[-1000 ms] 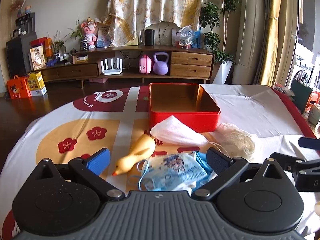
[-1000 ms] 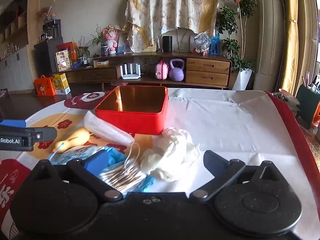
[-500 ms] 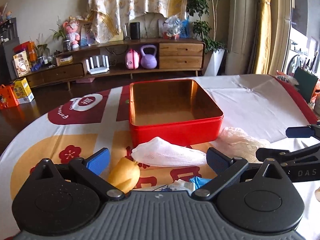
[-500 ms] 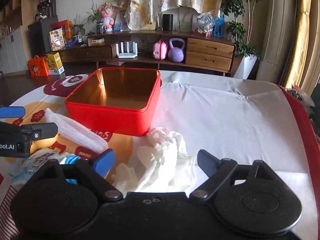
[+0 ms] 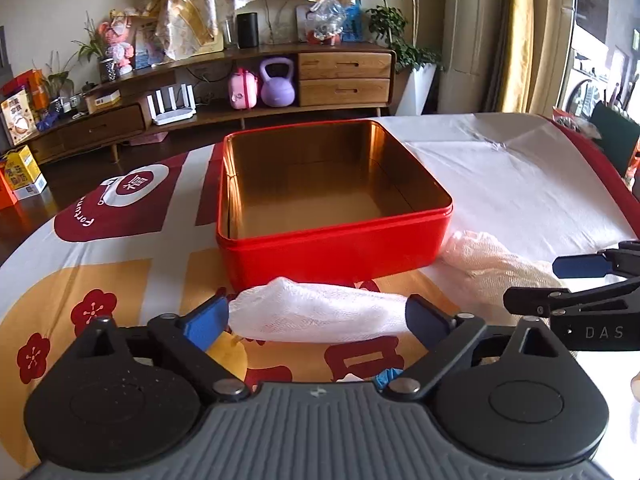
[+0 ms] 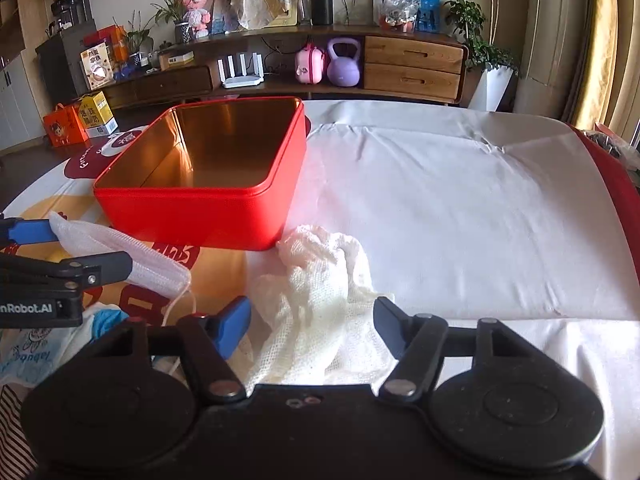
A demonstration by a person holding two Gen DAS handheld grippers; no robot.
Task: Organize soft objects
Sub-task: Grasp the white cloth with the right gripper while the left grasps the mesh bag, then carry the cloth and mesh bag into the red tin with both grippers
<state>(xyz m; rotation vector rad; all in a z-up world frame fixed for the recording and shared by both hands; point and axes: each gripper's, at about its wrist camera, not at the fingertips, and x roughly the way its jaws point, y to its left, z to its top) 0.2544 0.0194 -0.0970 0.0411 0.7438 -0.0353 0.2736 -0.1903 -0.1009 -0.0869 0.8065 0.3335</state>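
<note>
A red tin [image 5: 336,256] with a gold inside stands open and empty on the table; it also shows in the right wrist view [image 6: 192,212]. My left gripper [image 5: 316,318] is open, its fingers either side of a white face mask [image 5: 320,314], which also shows in the right wrist view [image 6: 120,252]. My right gripper [image 6: 312,320] is open around a crumpled white gauze cloth [image 6: 320,300]. The cloth lies just right of the tin [image 5: 488,268]. The right gripper's fingers [image 5: 576,268] show at the right edge of the left wrist view.
A blue printed mask packet [image 6: 36,352] lies at the lower left, partly hidden. The tablecloth [image 6: 460,208] is white on the right, with red and yellow patterns on the left. A wooden sideboard [image 5: 344,76] with clutter stands far behind.
Both grippers have moved forward towards the tin. The mask now lies between my left fingers and the cloth between my right fingers. The yellow duck and blue packet have dropped out of the left view.
</note>
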